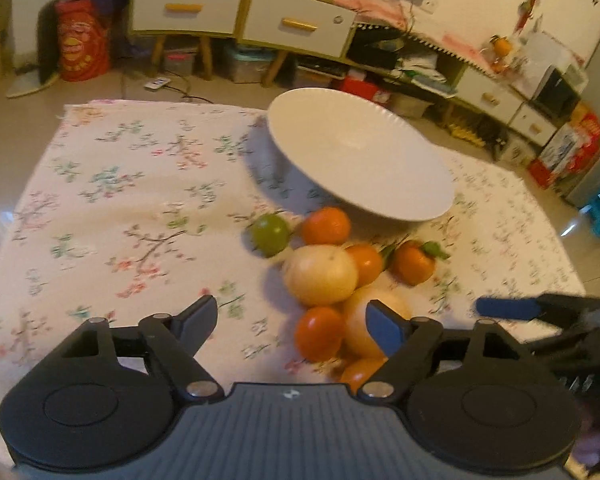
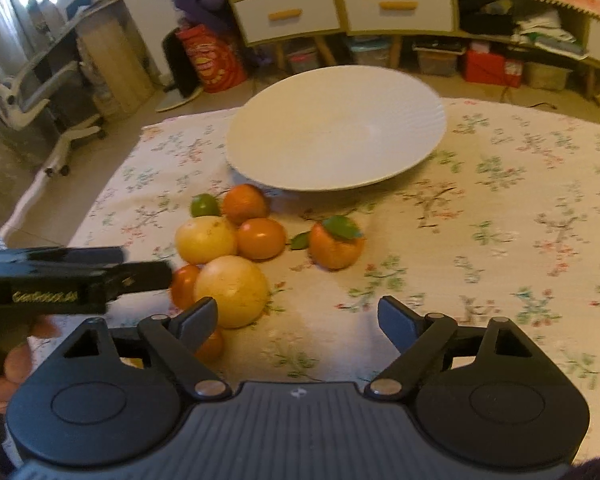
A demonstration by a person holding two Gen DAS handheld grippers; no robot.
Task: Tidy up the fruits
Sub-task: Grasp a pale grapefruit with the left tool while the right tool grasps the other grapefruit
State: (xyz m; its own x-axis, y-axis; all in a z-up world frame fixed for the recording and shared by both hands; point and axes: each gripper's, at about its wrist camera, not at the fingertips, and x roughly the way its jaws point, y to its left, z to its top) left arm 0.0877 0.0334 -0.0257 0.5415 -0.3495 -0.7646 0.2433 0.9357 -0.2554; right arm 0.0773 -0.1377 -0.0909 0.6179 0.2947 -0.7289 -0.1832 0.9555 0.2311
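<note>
Left gripper (image 1: 292, 322) jaws apart, nothing between pads; right gripper (image 2: 298, 322) likewise wide, empty. Fruit cluster (image 2: 236, 248) on floral tablecloth (image 2: 500, 208), just before white plate (image 2: 332, 132); nearest orange (image 1: 360, 372) partly hidden behind a finger. Gold lettering on the left gripper's side blurred, unreadable.

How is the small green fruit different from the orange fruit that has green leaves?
The small round green fruit is smaller and leafless; the orange fruit with green leaves is larger. The green fruit sits in the cluster, against another orange fruit; the leafy one lies apart, to the right. Both lie on the floral tablecloth, in front of the empty white dish.
</note>
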